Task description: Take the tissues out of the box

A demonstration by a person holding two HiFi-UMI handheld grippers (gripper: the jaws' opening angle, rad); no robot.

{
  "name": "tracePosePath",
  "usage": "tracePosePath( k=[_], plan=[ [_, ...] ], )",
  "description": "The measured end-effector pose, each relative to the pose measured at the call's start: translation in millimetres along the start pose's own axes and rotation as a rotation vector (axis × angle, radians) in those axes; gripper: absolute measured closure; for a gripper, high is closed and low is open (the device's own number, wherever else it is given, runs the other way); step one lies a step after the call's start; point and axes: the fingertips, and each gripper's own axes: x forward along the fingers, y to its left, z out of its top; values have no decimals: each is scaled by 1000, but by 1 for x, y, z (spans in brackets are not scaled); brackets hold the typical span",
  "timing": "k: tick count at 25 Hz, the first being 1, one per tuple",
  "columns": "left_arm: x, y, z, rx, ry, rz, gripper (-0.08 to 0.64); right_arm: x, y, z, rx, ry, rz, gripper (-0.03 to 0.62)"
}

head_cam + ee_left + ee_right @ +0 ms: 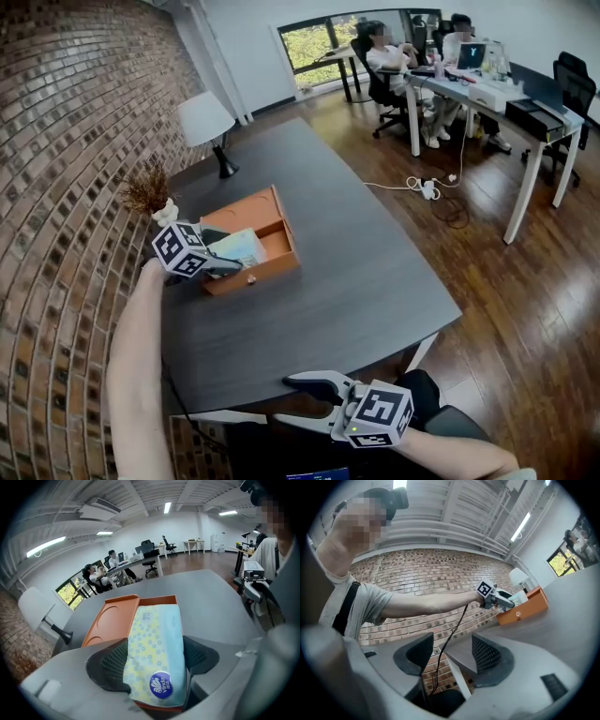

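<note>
Our left gripper clamps its ribbed black pads on the long sides of the soft, plastic-wrapped tissue pack. The pack is dotted yellow and blue and lies inside the open, rectangular orange box. Our right gripper hangs well away from the box, jaws apart, holding nothing.

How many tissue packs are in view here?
1. The tissue pack lies in the orange box, between the jaws of the left claw. Others could be hidden beneath it.
</note>
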Motion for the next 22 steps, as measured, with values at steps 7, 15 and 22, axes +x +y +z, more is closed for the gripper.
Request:
tracePosePath(
  k=[7, 15, 22],
  plan=[
    [-59, 2, 46, -66, -284, 74, 204, 0, 0, -1, -11, 2, -4, 337],
    [-163, -39, 85, -307, -928, 154, 206, 2, 4, 2, -39, -2, 2, 337],
    [-215, -120, 72, -592, -1446, 1, 206, 0, 5, 11, -34, -39, 14, 337]
  ],
)
